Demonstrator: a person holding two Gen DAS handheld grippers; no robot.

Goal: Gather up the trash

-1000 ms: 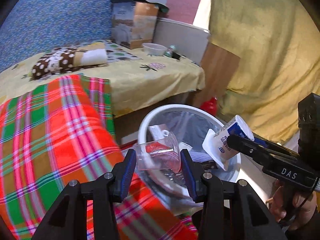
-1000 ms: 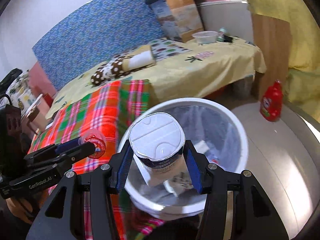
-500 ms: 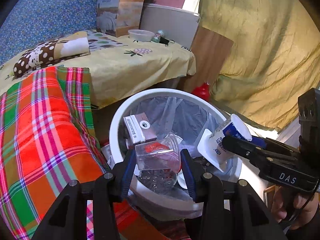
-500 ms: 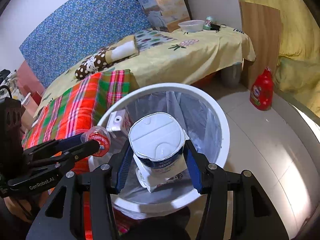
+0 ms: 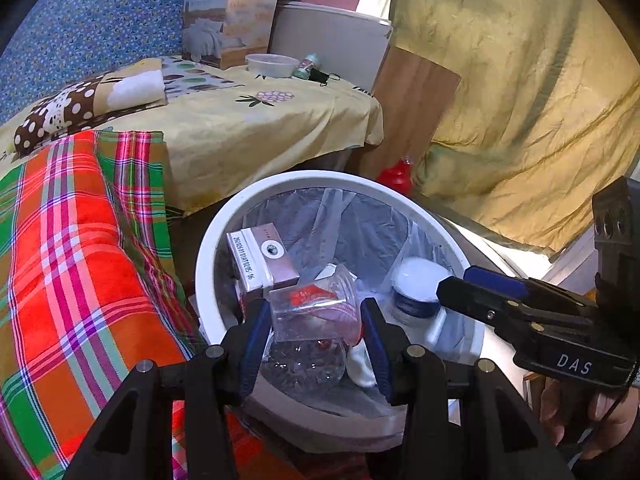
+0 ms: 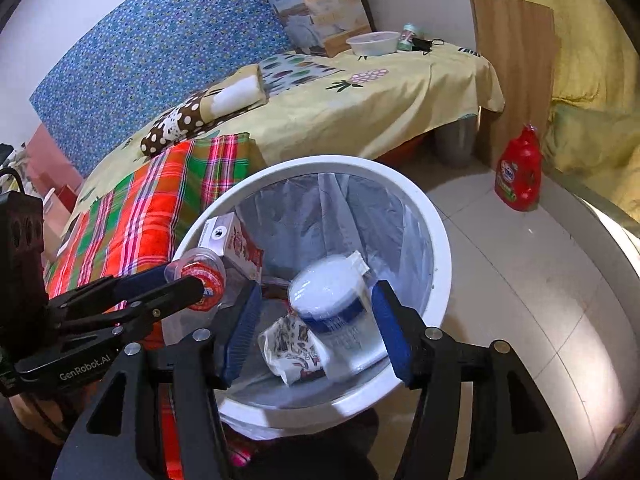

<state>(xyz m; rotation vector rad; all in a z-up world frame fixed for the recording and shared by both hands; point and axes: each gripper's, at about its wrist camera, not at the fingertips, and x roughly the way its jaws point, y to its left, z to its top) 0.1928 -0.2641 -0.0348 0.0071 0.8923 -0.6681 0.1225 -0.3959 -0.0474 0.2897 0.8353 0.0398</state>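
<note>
A white bin (image 5: 304,178) lined with a clear bag stands below both grippers. My left gripper (image 5: 314,316) is shut on a clear plastic cup (image 5: 316,308) with red residue, lying on its side over the bin's near edge. In the right wrist view that cup (image 6: 200,276) shows at the left gripper's (image 6: 188,280) tips. My right gripper (image 6: 318,286) is opening its jaws. The white yogurt cup (image 6: 332,292) with a blue band sits blurred between them, clear of both pads, dropping into the bin (image 6: 332,162). The left wrist view shows it (image 5: 416,288) beside the right gripper (image 5: 460,282).
Inside the bin lie a small carton (image 6: 236,244) and a crumpled wrapper (image 6: 292,344). A bed with a plaid blanket (image 6: 152,208) borders the bin on the left. A red bottle (image 6: 518,172) stands on the tiled floor to the right, near a yellow curtain (image 5: 520,80).
Both grippers came in and down over the bin. The right jaws have spread and the yogurt cup has slipped out of their grip. The left gripper still holds the clear cup.
</note>
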